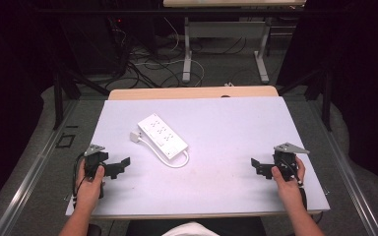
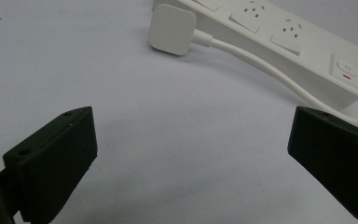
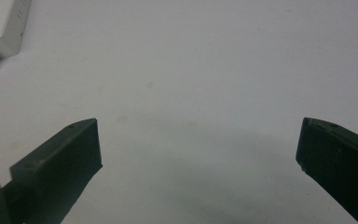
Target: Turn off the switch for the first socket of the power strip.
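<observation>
A: State of left claw?
B: Jaws wide, empty. The power strip lies mid-worktop, ahead and inward of it, long axis diagonal, plug end nearest.
A: Right claw?
B: Also wide, empty, farther from the strip.

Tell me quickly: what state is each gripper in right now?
Left gripper: open, fingers wide apart, holding nothing.
Right gripper: open, fingers wide apart, holding nothing.
</observation>
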